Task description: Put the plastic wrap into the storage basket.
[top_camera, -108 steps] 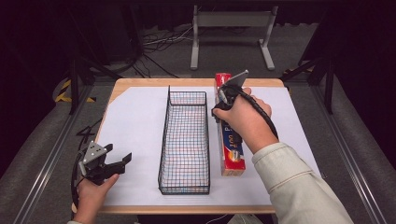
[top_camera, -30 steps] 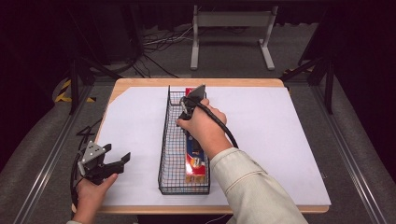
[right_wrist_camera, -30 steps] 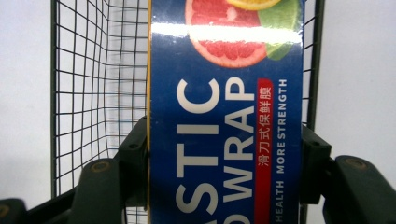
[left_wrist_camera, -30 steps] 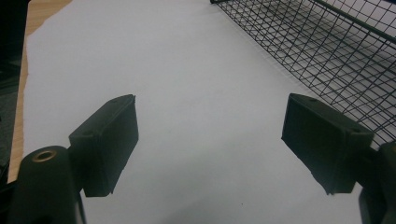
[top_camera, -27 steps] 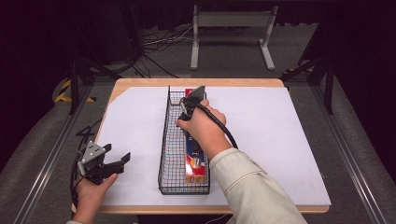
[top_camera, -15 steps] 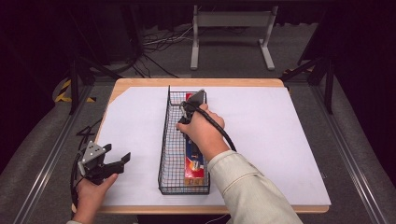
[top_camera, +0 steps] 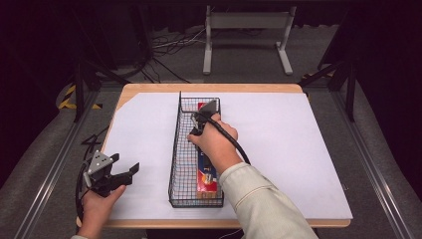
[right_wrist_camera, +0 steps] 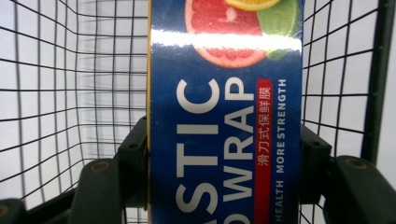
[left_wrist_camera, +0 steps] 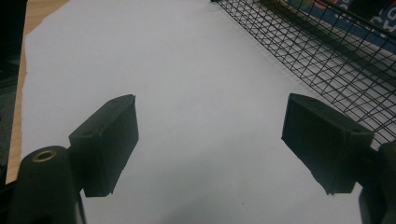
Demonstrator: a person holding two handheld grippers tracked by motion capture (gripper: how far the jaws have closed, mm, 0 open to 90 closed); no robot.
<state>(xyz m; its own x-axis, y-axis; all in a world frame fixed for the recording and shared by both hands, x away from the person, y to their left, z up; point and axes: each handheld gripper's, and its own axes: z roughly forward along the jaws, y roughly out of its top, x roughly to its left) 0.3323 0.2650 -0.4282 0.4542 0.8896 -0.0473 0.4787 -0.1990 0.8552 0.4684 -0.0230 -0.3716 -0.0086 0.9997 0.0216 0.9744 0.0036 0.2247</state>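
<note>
A long blue and red plastic wrap box (top_camera: 208, 177) lies lengthwise low inside the black wire basket (top_camera: 175, 149) at the table's middle. My right gripper (top_camera: 197, 129) reaches down into the basket, shut on the box. In the right gripper view its jaws press both long sides of the box (right_wrist_camera: 224, 116), with basket mesh (right_wrist_camera: 60, 93) behind; my right gripper (right_wrist_camera: 224, 168) is at the frame's bottom. My left gripper (top_camera: 128, 174) is held at the table's front left, open and holding nothing. In the left gripper view its jaws (left_wrist_camera: 210, 140) stand wide over white paper, the basket (left_wrist_camera: 327, 60) to the right.
White paper (top_camera: 298, 149) covers the wooden table, with bare sheet on both sides of the basket. A person's right sleeve (top_camera: 259, 204) crosses the front edge. A metal stand (top_camera: 246, 30) and cables lie on the floor beyond the table.
The right hand has carried the box from the paper right of the basket into the basket and has sunk lower with it over the last second. The left gripper has stayed put.
</note>
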